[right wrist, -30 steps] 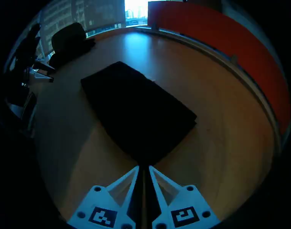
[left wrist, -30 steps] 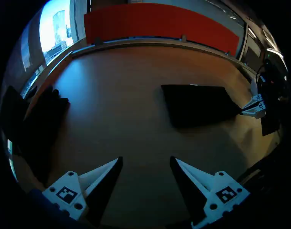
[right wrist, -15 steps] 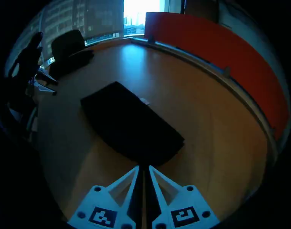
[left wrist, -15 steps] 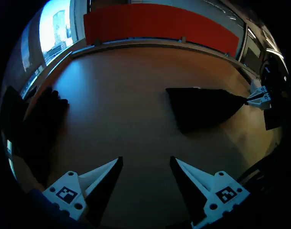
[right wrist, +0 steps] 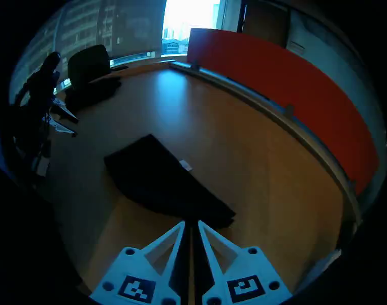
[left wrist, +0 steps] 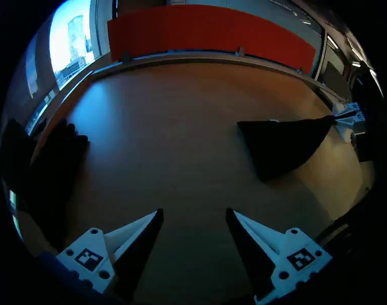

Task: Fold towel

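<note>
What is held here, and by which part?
The right gripper is shut on the dark towel, pinching one corner. The left gripper is open and holds nothing.

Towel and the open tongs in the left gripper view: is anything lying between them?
Nothing visible does. Just wooden table stretches between the open left tongs and the dark towel, which the right tongs pinch at one corner.

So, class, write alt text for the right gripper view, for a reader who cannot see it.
The right gripper pinches a corner of a dark towel lying on a wooden table. A red partition lines its far edge.
</note>
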`<state>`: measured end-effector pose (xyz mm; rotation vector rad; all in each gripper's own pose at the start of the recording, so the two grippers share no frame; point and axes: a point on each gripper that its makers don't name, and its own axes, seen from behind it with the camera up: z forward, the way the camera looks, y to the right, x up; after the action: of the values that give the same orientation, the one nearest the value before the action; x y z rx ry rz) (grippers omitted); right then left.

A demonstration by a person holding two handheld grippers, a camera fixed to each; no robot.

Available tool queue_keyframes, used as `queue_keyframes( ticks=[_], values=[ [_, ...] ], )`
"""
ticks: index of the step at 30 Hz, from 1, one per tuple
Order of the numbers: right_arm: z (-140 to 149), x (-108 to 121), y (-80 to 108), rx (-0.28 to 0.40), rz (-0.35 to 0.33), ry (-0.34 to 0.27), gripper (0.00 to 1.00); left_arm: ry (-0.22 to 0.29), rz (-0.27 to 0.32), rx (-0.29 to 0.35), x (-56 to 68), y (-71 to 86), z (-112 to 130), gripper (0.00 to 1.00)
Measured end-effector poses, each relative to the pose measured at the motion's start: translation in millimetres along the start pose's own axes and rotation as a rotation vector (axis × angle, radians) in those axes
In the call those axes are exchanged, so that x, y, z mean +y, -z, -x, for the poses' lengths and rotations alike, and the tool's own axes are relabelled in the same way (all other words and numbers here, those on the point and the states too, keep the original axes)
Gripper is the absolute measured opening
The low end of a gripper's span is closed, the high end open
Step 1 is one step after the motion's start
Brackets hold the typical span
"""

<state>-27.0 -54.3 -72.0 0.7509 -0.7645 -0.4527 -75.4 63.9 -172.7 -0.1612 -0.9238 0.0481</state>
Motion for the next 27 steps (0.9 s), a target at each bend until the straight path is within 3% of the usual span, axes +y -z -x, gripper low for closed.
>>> queue_keyframes(
  ticks=[8,27],
  values=[
    [-10.7,-2.4,-0.2,0.017,-0.005,0.011,0.02,-0.001,0.003,-0.004,0.9,-0.2,0.7,0.91],
    [-84.7,-46.9,-18.3,0.099,-0.113,0.146,0.02,0.015,0.003,-0.009,6.1,-1.0,7.3,0.91]
  ],
)
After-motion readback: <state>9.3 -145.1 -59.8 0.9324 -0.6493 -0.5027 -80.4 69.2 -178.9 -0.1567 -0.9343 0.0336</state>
